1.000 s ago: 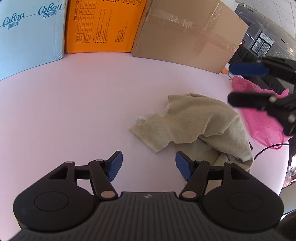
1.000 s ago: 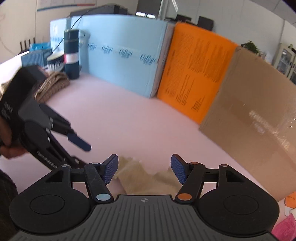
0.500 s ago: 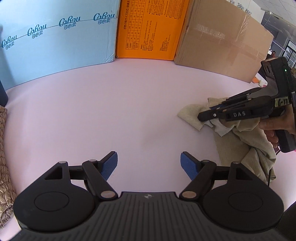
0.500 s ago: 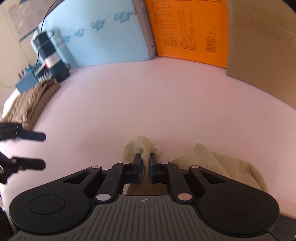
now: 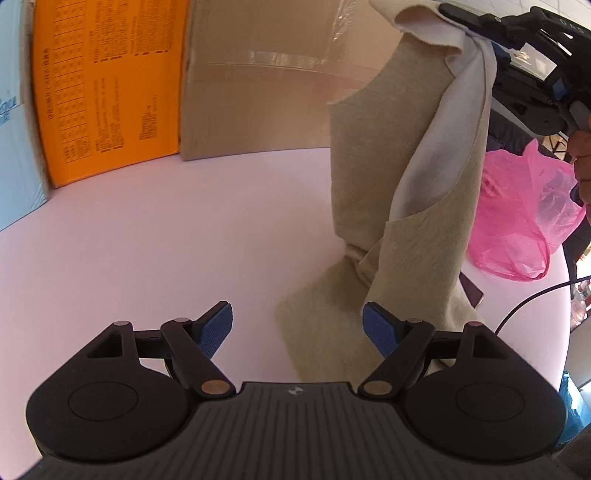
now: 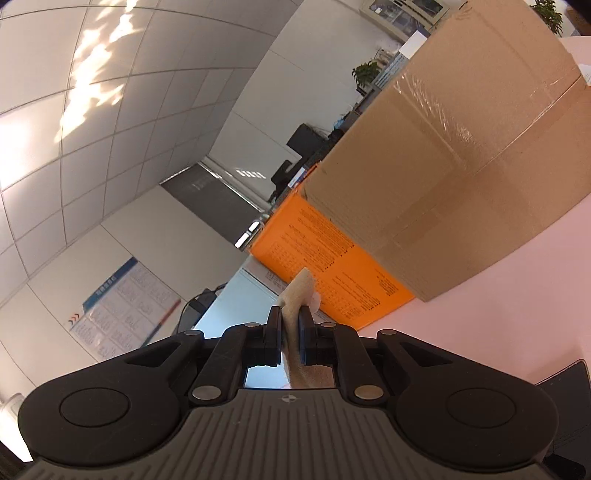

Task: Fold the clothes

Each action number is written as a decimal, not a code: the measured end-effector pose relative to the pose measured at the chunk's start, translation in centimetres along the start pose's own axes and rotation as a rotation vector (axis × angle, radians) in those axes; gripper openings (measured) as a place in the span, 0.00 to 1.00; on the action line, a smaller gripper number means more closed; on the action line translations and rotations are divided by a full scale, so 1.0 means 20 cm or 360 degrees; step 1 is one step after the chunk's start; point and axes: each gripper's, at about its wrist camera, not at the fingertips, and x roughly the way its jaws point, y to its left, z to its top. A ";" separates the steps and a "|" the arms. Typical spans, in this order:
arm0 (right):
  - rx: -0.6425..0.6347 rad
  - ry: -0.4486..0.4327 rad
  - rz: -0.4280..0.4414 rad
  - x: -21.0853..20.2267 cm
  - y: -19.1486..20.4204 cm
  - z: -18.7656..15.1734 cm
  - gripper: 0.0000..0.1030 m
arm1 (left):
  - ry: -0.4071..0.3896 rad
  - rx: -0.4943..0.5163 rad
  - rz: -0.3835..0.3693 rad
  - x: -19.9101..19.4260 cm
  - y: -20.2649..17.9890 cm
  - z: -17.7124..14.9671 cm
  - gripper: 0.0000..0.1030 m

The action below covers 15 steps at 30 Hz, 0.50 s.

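Observation:
A beige garment (image 5: 373, 184) with a pale lining hangs from its top corner, its lower part still resting on the pink table (image 5: 147, 240). My right gripper (image 5: 476, 27) is shut on that top corner, high at the upper right of the left wrist view. In the right wrist view the right gripper (image 6: 289, 325) pinches a tuft of the beige garment (image 6: 299, 291) and points up toward the ceiling. My left gripper (image 5: 297, 325) is open, low over the table, with the garment's bottom edge just beyond its right finger.
A brown cardboard box (image 5: 258, 74), an orange box (image 5: 107, 85) and a light blue box (image 5: 11, 147) line the table's far side. A pink plastic bag (image 5: 524, 214) and a black cable (image 5: 532, 299) lie at the right edge. A hand (image 5: 581, 155) holds the right gripper.
The right gripper, which shut on the garment's corner half a second ago, has lifted it high off the table. The left gripper has turned right toward the hanging garment and stays open.

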 end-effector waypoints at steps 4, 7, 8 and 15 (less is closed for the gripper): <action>0.0044 -0.0122 -0.0023 -0.14 0.01 0.00 0.08 | 0.0053 0.0091 -0.0097 0.21 -0.10 0.10 0.75; 0.0078 -0.0204 -0.0008 -0.24 0.01 -0.03 0.08 | 0.0068 0.0096 -0.0183 0.31 -0.16 0.14 0.75; 0.0087 -0.0226 -0.0020 -0.26 0.01 -0.04 0.08 | 0.0078 0.0088 -0.0219 0.34 -0.18 0.16 0.75; 0.0171 -0.0350 -0.0090 -0.34 -0.04 -0.10 0.08 | 0.0090 0.0017 -0.0459 0.41 -0.29 0.17 0.19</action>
